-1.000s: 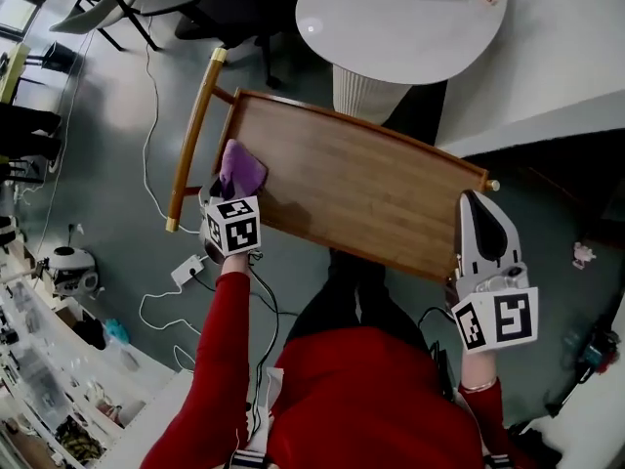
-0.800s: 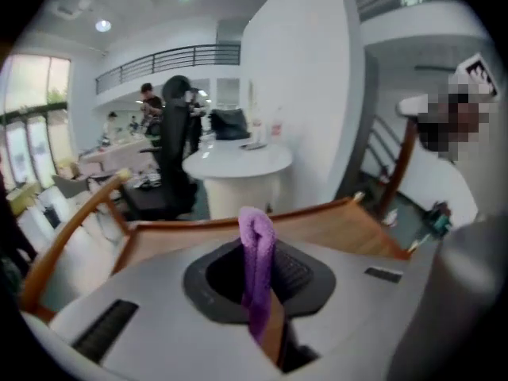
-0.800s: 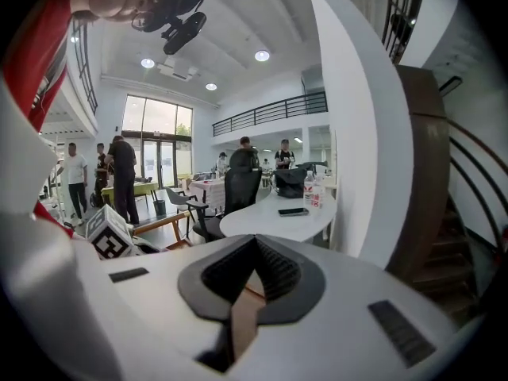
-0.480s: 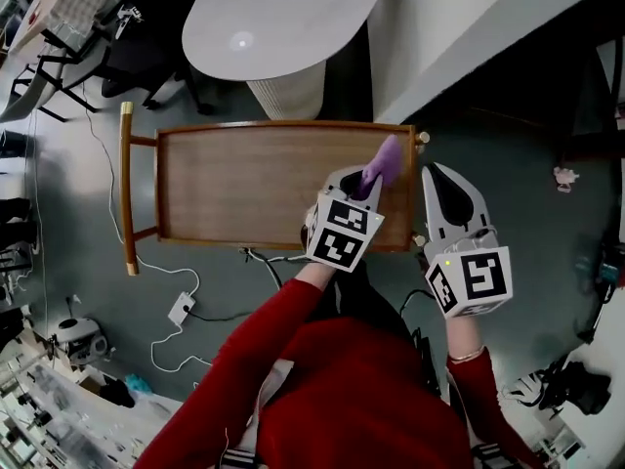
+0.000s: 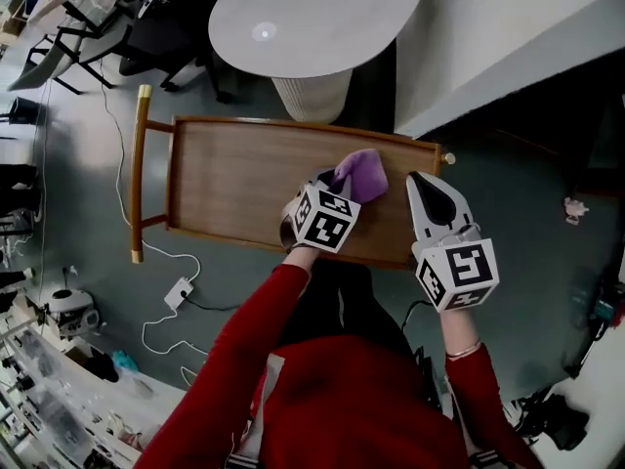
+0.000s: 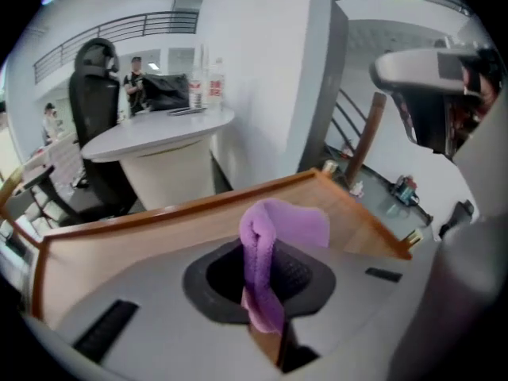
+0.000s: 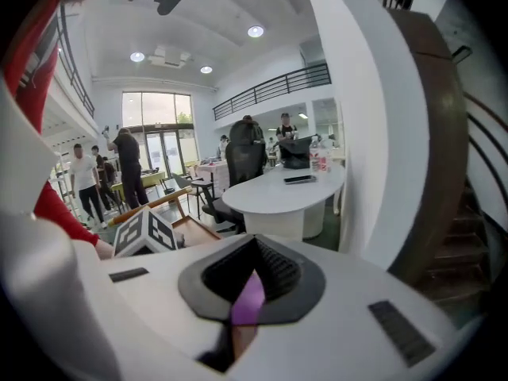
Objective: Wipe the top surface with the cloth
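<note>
Just one cloth (image 5: 359,176), clamped in left claw (image 6: 262,288).

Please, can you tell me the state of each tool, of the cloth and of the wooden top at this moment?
Left tool: shut on the purple cloth.
Right tool: shut, holding nothing, beside the top's right end.
Purple cloth: bunched, resting on the wooden top near its right end.
Wooden top: bare except for the cloth.
</note>
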Demonstrator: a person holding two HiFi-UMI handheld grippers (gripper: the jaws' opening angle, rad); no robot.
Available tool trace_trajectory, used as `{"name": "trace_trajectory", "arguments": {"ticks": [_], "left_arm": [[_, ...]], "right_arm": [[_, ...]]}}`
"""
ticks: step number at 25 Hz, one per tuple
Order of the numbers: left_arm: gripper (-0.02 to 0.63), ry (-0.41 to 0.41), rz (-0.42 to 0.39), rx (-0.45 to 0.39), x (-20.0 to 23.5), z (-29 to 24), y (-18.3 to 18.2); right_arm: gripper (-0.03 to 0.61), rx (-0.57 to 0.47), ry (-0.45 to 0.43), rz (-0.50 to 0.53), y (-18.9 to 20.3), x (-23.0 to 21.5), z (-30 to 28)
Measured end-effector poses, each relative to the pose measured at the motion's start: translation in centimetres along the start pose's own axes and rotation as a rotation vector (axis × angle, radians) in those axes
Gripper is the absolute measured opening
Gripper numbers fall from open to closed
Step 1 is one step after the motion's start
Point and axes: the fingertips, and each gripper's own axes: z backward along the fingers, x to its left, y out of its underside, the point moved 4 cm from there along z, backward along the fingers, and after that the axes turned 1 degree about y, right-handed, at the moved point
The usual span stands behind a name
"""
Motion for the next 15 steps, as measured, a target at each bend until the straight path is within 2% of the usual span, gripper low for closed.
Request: {"name": "trace_trajectory", "arguments": {"ticks": [3, 6, 9, 12, 15], "left_arm": [[0.048, -0.176, 0.091, 0.019, 8.4, 4.9, 3.4], [0.048, -0.382, 0.176, 0.073, 17.0, 9.6, 8.2], [0.048, -0.552, 0.242, 0.116, 23.1, 13.4, 12.1], [0.048, -0.625, 0.294, 0.138, 25.4, 15.9, 14.3], [0.048, -0.637, 0.304, 0.138, 26.0, 16.2, 15.2]], "right_arm": [[0.005, 0.033, -0.109, 0.009, -0.3, 3.5, -3.2], [0.005, 0.065, -0.240, 0.018, 0.4, 8.1, -7.5], [0.005, 0.073, -0.346, 0.039, 0.8, 12.5, -10.8], [0.005, 0.074, -0.405, 0.061, 0.9, 15.5, -11.8], [0.005, 0.069, -0.417, 0.056, 1.1, 16.5, -12.2]]}}
